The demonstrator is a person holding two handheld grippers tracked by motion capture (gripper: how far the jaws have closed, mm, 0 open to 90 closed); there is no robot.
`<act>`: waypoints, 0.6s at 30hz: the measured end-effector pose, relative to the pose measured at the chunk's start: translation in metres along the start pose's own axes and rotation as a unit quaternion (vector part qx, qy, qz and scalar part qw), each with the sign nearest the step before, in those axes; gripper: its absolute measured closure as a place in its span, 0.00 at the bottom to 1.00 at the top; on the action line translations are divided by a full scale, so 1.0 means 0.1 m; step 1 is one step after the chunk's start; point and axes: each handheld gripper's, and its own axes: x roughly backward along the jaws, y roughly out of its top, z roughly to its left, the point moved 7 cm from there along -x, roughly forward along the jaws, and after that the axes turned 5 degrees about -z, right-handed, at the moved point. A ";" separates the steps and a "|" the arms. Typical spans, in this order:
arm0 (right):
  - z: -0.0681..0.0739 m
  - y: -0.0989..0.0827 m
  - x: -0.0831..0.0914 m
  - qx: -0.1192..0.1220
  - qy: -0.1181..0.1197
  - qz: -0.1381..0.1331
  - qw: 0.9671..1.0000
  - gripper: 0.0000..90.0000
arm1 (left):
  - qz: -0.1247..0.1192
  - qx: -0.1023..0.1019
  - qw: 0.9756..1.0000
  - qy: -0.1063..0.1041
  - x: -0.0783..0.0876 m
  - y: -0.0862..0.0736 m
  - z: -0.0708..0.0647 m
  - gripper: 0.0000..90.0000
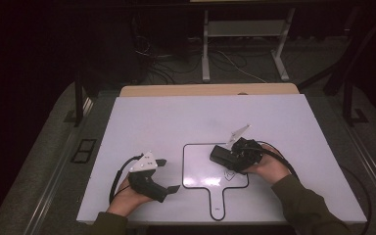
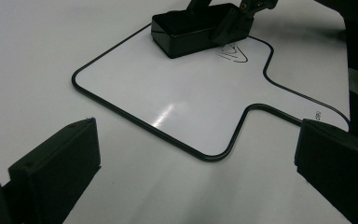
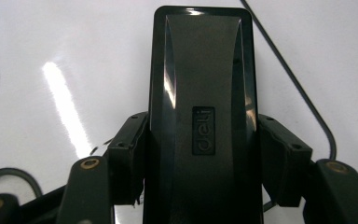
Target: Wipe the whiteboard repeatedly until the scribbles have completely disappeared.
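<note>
So the right tongs [image 1: 223, 155] are pinching the black deli box [image 3: 200, 112] by its sides, over the outlined white board [image 1: 200, 169] mid-bench. Left tongs [image 1: 169, 175] sit spread wide, near-left, holding nothing.

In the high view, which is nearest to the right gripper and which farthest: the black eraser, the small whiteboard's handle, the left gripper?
1. Black eraser: clamped between the jaws of the right gripper, on the small whiteboard.
2. Whiteboard's handle: below, toward the near edge.
3. Left gripper: farthest, off the board's left side.
</note>
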 end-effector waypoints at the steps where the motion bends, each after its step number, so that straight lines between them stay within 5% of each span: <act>1: 0.00 0.00 0.00 0.000 0.000 0.000 1.000 0.43 | -0.001 0.000 1.000 0.000 0.00 0.00 0.00 0.00; 18: 0.24 -0.06 0.05 0.012 0.014 -0.002 1.000 0.43 | 0.000 0.000 1.000 0.000 0.01 0.00 0.00 0.00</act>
